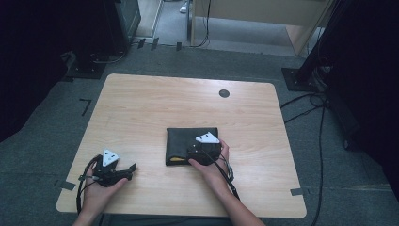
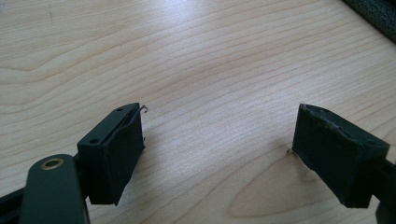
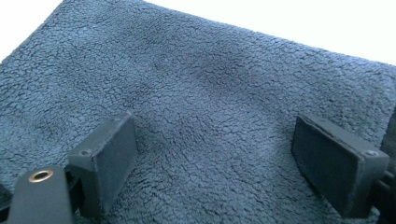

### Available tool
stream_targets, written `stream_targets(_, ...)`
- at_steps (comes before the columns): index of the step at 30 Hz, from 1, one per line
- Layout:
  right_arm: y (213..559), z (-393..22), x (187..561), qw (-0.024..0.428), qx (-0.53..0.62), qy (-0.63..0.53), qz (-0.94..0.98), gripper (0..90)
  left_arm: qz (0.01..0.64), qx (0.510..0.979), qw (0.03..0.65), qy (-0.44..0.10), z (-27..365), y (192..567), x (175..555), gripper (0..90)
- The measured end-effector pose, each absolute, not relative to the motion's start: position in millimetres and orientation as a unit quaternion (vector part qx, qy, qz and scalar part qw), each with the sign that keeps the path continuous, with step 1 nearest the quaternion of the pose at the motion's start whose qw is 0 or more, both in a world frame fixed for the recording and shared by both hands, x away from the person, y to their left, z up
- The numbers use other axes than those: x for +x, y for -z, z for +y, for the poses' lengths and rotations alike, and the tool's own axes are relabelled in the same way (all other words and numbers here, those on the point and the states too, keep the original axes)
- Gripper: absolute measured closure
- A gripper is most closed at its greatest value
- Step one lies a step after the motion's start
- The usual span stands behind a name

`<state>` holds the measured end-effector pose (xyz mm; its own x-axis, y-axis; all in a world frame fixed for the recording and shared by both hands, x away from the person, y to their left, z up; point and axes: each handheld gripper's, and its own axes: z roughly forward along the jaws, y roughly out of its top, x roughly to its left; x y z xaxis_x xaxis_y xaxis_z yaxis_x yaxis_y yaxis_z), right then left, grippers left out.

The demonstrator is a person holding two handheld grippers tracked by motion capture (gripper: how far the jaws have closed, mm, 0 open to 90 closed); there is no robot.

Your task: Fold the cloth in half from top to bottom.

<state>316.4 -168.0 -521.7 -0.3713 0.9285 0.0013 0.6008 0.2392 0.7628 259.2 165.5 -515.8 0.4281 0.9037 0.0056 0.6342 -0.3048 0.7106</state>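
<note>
Wooden table (image 1: 141, 108) bears one folded dark cloth (image 1: 188, 141), two open claws.

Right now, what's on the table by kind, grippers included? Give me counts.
Folded dark cloth: 1
Grippers: 2, the left gripper over bare wood, the right gripper over the cloth, both open
Round dark spot at the table's far edge: 1
Total: 4

A dark cloth (image 1: 190, 141) of fleecy texture is laid folded into a flat square near the middle of the table; a yellow bit is seen at its near edge.
</note>
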Motion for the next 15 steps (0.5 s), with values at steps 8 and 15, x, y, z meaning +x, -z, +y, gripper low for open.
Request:
stream_targets(8, 521, -153, 349, 0.233, 0.519, -0.344, 0.746, 13.0, 0.496, 0.781, 0.319, -0.207, 166, 517, 257, 15.1)
stream_targets(15, 520, -139, 382, 0.241, 0.533, -0.337, 0.738, 12.5, 0.492, 0.783, 0.32, -0.207, 167, 517, 256, 13.9)
